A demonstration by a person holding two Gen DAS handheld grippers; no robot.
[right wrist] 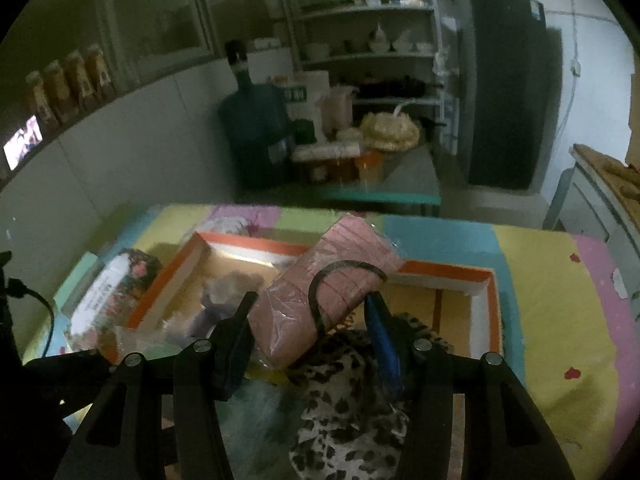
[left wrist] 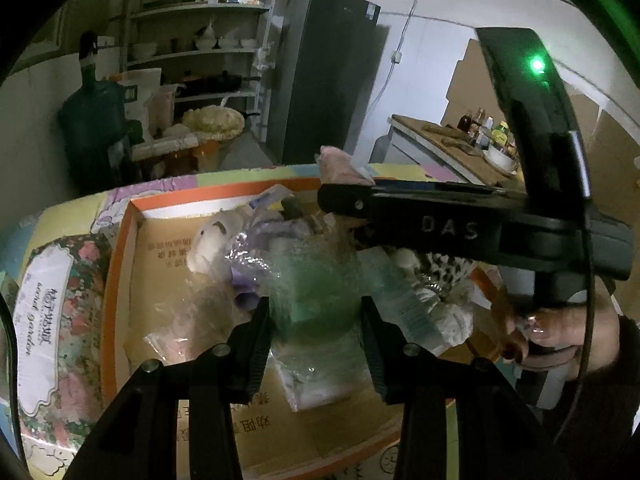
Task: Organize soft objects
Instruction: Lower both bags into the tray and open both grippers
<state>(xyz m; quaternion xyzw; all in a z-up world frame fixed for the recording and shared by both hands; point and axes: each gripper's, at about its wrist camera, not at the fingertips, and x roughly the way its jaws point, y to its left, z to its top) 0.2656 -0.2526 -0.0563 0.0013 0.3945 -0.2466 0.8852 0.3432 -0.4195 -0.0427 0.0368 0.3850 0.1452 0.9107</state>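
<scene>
Left tongs: spread wide over the cardboard box, fingers on either side of a clear plastic-wrapped bundle — whether they press on it I cannot tell.
Right tongs: closed around a pink wrapped packet, which tilts up toward 1 o'clock above the box; a dark cord loops across its front.
Right tongs in the left view: reach in from 3 o'clock, the pink packet at their tip.
Box contents: a white plush toy at 10 o'clock of the left tongs, leopard-print fabric directly below the right tongs.
Floral tin: just beside the box's left wall, at 9 o'clock.
Counter: covered in a pastel patchwork cloth — the box rests on it.
</scene>
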